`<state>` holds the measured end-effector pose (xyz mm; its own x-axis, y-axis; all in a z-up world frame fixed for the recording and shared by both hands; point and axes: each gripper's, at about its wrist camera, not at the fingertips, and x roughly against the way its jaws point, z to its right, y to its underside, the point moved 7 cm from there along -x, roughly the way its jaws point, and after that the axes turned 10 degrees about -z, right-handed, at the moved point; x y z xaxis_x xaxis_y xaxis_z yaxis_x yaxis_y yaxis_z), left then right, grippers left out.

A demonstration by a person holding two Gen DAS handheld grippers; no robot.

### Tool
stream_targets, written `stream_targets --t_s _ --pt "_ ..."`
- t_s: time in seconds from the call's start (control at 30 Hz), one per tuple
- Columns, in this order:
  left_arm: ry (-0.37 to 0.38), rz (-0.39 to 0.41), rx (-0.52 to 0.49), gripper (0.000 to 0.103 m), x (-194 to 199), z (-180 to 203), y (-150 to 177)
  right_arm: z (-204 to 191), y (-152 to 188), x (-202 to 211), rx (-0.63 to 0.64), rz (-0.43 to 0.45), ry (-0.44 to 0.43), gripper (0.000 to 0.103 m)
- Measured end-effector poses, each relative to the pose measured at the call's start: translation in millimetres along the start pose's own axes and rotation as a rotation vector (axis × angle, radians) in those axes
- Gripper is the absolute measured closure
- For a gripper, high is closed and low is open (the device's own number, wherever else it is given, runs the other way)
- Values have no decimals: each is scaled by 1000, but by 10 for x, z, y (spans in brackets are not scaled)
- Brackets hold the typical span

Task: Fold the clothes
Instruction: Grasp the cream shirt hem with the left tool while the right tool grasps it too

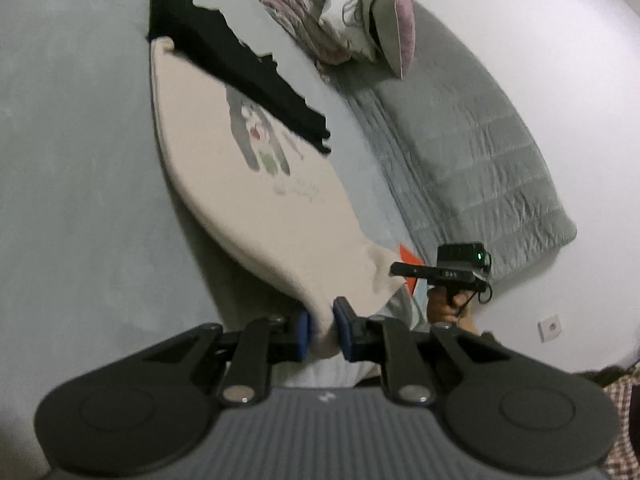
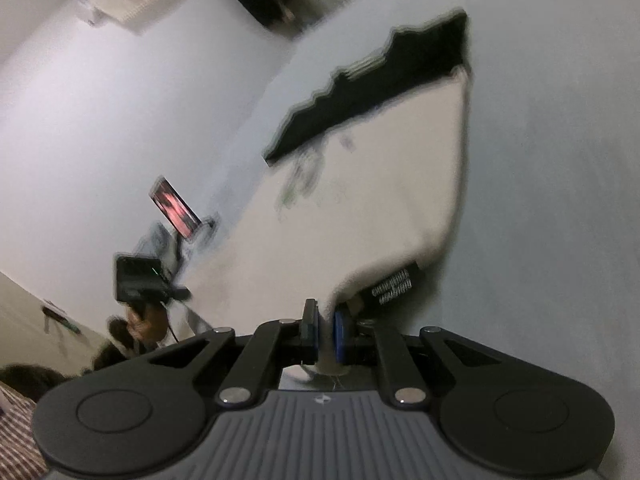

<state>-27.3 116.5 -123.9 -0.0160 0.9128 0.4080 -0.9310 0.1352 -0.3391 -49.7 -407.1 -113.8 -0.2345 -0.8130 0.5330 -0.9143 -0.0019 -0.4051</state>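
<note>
So the cream top (image 1: 248, 184) was the anchor for everything here. Nearest the camera, the left gripper (image 1: 322, 334) was clamped down on one bottom corner of it, blue pads squeezing a bunched bit of fabric between them. The right gripper (image 2: 326, 334) had the other corner pinched the same way, right beside the black label (image 2: 394, 286) sewn into the hem. Grabbing both corners at once makes sense if you want the edge pulled taut, so it can be carried over in one flat piece rather than flopping.

From those pinched corners the top ran away across the grey bed sheet (image 1: 80, 160), mostly flat, printed side up with the cartoon graphic (image 1: 256, 136) showing. At its far end a black garment (image 1: 236, 68) lay partly over or under it; couldn't tell which.

Beyond the top, off to the side, sat a folded grey quilt (image 1: 472, 160), and farther back a crumpled floral bundle (image 1: 336, 12). Probably pushed aside to leave folding room.
</note>
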Motion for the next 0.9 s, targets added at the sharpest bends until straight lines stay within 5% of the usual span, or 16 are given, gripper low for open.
stream_targets --t_s 0.5,0.9 --pt "28 350 307 89 77 -508 -695 496 -579 -36 -337 267 47 93" --pt "-1 413 475 90 -74 -903 -938 818 -718 -165 -555 309 3 92"
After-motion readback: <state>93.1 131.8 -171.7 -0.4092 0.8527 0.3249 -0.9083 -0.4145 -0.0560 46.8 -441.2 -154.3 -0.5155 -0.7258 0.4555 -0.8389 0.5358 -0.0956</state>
